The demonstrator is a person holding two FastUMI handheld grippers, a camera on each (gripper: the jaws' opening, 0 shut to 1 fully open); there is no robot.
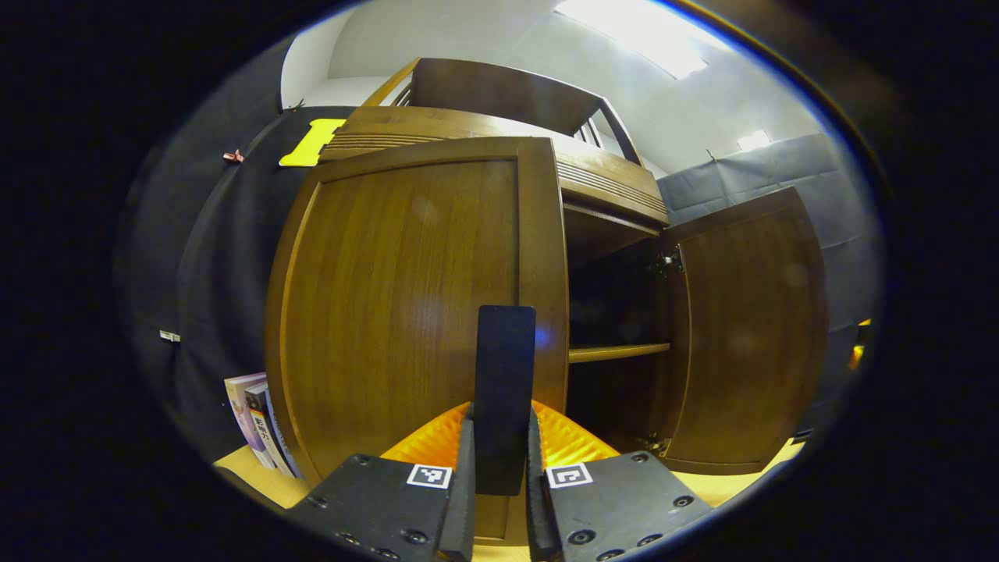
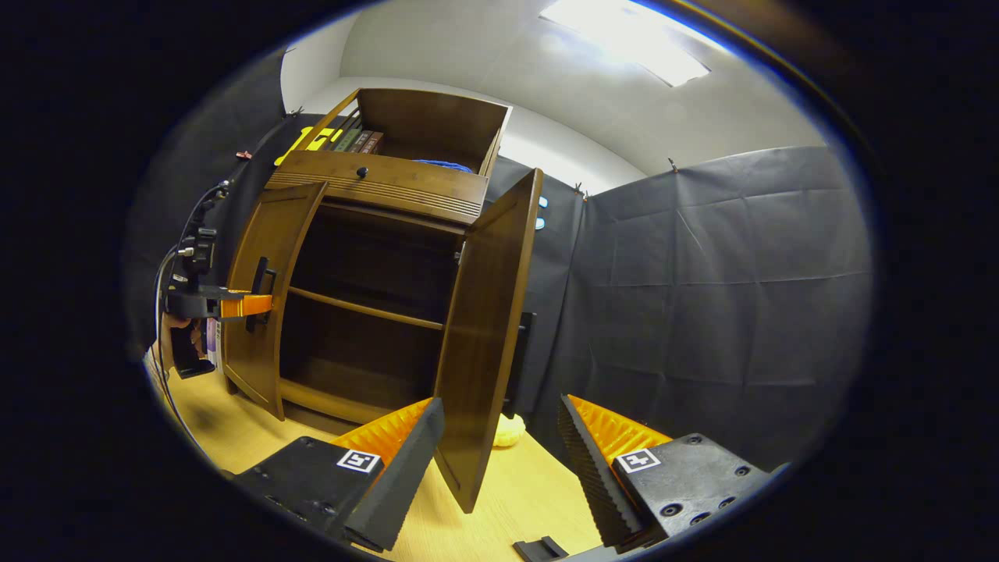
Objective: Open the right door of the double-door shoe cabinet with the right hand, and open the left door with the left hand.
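The brown wooden shoe cabinet (image 2: pixel 375 183) stands on a light wooden surface. Its left door (image 1: pixel 406 297) is swung partly out, and my left gripper (image 1: pixel 499 437) is shut on that door's black vertical handle (image 1: pixel 505 351). In the right gripper view the left gripper (image 2: pixel 234 304) shows at the left door (image 2: pixel 265 297), held by a hand. The right door (image 2: pixel 484 328) stands wide open, edge toward me. My right gripper (image 2: pixel 499 453) is open, its fingers on either side of the door's lower edge without touching it. The right door's handle (image 2: pixel 521 359) peeks out behind the door.
Dark shelves (image 2: pixel 367 308) show inside the cabinet. Books (image 1: pixel 254 421) lean beside its left side, more books (image 2: pixel 355 140) sit on top. A pale yellow object (image 2: pixel 507 429) lies behind the right door. A small black piece (image 2: pixel 538 549) lies on the surface (image 2: pixel 507 492).
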